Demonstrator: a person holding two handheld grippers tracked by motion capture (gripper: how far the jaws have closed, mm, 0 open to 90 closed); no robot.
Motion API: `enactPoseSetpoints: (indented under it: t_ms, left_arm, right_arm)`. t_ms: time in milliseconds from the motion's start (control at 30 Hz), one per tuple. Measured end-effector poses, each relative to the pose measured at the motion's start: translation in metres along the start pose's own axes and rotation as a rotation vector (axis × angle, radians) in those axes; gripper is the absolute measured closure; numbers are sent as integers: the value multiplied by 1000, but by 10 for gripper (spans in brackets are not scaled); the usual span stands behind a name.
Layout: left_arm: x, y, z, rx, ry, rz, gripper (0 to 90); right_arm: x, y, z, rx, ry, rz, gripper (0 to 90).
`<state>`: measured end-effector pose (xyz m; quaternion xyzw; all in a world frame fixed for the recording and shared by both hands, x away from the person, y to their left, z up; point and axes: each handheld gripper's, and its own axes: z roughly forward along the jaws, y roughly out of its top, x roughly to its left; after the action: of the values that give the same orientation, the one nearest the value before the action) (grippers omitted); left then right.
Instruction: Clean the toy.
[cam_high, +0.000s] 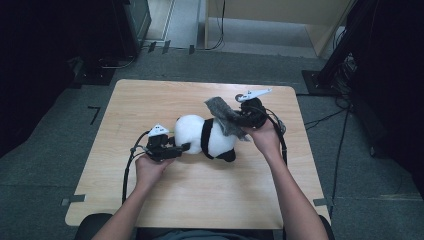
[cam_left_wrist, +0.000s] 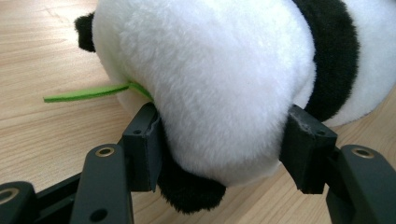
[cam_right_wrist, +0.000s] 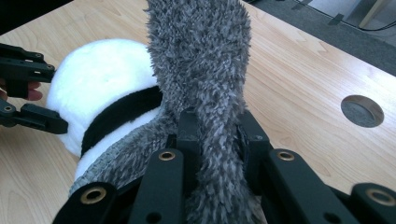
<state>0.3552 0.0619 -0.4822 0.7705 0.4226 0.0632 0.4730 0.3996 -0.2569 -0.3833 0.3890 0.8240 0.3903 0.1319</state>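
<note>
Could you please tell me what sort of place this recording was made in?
Probably a lab or studio set up for recording. A light wooden table stands alone on grey carpet, black cables trail across the floor, and dark equipment stands flank the table.

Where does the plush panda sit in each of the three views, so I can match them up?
High view: plush panda lies mid-table, between both grippers.
Left gripper view: it takes up the upper centre, its white end squeezed between the jaws.
Right gripper view: at left, partly behind the grey fuzzy cloth.
Shared landmark: the panda's black band.
</note>
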Motion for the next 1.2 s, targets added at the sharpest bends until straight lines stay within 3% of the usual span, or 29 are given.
enactPoseSetpoints:
  t_ms: [200, 467, 800, 900, 1200]
  left_arm:
    - [0, 0, 0, 1, -2, -2, 384]
    - [0, 0, 0, -1, -1, 5, 380]
    - [0, 0, 0, -1, 1, 10, 380]
    - [0, -1, 0, -4, 2, 12, 380]
    - [0, -1, -1, 1, -1, 11, 380]
  right_arm:
    - [1, 0, -1, -25, 15, 4, 766]
    - [22, 24, 5, -52, 46, -29, 768]
    - [53, 54, 41, -57, 99, -77, 768]
    - [63, 60, 52, -39, 86, -102, 768]
    - [71, 60, 82, 12, 118, -88, 768]
